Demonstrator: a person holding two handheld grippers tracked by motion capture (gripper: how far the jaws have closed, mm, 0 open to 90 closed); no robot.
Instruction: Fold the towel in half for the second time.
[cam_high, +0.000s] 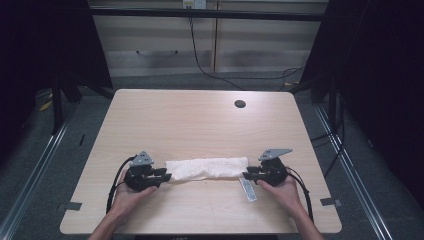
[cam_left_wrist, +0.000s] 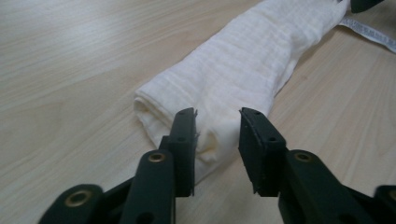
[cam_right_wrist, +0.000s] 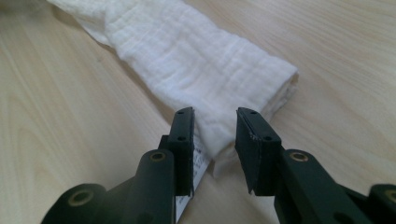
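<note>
One care label (cam_high: 247, 190) beside the cloth (cam_high: 206, 168); its print seems unreadable.

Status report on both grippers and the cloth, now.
Left gripper and right gripper open, one at each end of folded white cloth. Cloth lies flat on table. Nothing obstructing.

Folded cloth (cam_high: 207, 168) lies lengthwise across the near half of the table (cam_high: 200, 120), long axis running left to right. Left gripper (cam_high: 165, 177) sits at the cloth's left end, right gripper (cam_high: 246, 175) at its right end, each pointing inward toward the other. Cloth end lies between each pair of jaws, pads apart from it. Label tag (cam_high: 247, 189) sticks out from the right end toward the near edge, flat on the table. Cable hole (cam_high: 240, 104) lies behind the cloth, right of centre.
</note>
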